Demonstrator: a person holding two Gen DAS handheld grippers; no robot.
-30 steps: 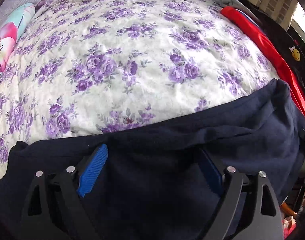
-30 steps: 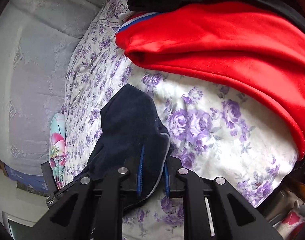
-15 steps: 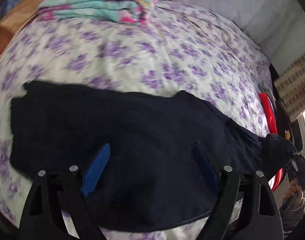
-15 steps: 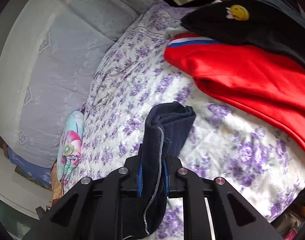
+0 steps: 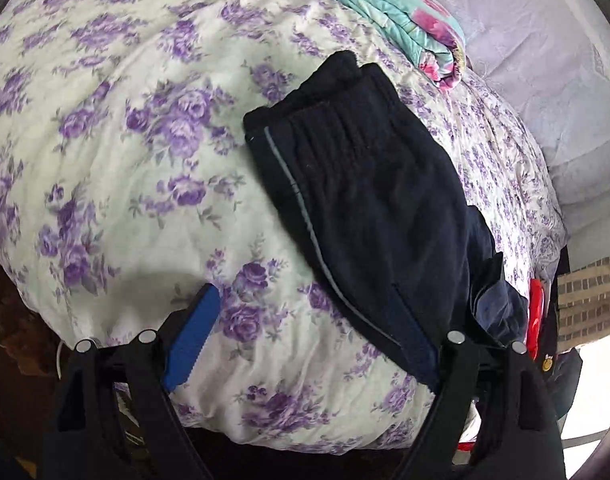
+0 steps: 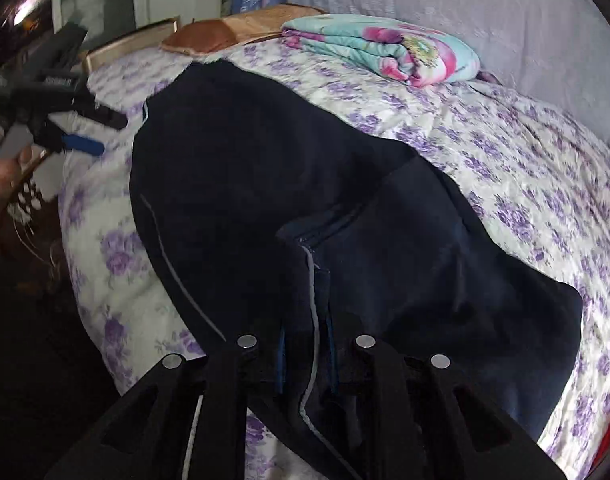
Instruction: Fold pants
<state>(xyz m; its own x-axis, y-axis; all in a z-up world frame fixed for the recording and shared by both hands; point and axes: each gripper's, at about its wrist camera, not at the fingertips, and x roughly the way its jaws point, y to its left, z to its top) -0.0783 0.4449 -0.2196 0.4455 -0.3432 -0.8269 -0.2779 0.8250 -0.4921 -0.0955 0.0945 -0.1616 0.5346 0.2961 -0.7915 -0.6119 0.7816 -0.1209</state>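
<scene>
Two grippers work a fold: the right gripper [image 6: 305, 364] at bottom centre pinches the dark navy fabric pants [image 6: 265, 184] spread mid-frame on the purple-floral bedspread [image 6: 525, 168], while the left gripper [image 5: 301, 344], spread and empty, must next take the cuff.

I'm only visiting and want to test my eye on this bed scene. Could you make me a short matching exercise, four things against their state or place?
Things:
1. dark navy pants with a grey side stripe
2. folded turquoise and pink floral blanket
3. left gripper
4. right gripper

States or places:
A. jaws wide apart, with nothing clamped
B. closed on a navy fabric edge
C. spread over the purple-flowered bedspread
D. lying at the far end of the bed, next to the pale lilac wall covering

Pairs: 1-C, 2-D, 3-A, 4-B
</scene>
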